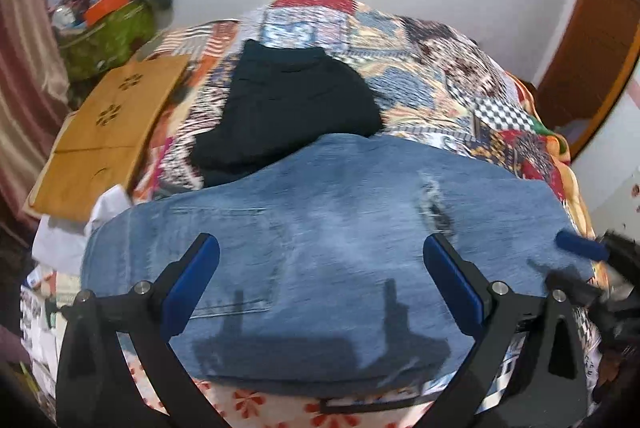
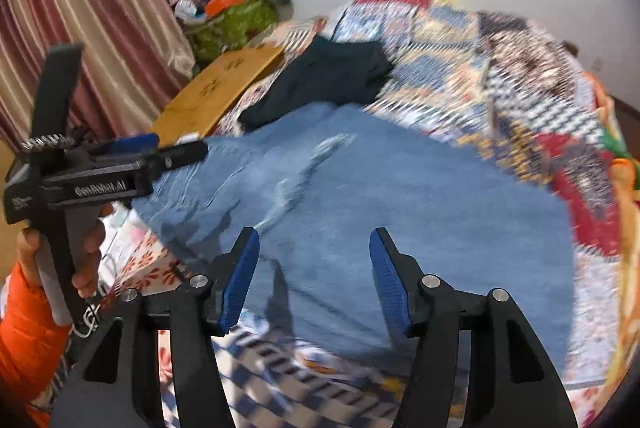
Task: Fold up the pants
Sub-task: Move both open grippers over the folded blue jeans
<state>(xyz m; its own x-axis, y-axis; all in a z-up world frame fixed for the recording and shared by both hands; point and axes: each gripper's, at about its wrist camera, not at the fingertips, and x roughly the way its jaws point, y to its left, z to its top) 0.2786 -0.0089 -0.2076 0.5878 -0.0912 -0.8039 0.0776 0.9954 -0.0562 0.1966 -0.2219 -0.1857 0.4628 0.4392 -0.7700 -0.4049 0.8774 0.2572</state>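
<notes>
Folded blue jeans [image 1: 320, 228] lie flat on the patchwork bedspread [image 1: 420, 68], with a frayed rip near the middle; they also fill the right wrist view [image 2: 380, 208]. My left gripper [image 1: 320, 260] is open and empty, hovering just above the jeans; it also shows from the side in the right wrist view [image 2: 176, 152] at the jeans' left end. My right gripper [image 2: 314, 260] is open and empty over the jeans' near edge; one of its blue fingertips [image 1: 580, 248] shows at the right in the left wrist view.
A folded dark garment [image 1: 288, 108] lies on the bed behind the jeans. A wooden lap tray [image 1: 108, 132] rests at the bed's left edge. A green bag with clutter [image 1: 108, 24] and a striped curtain [image 2: 80, 8] stand at the left. A white wall is behind.
</notes>
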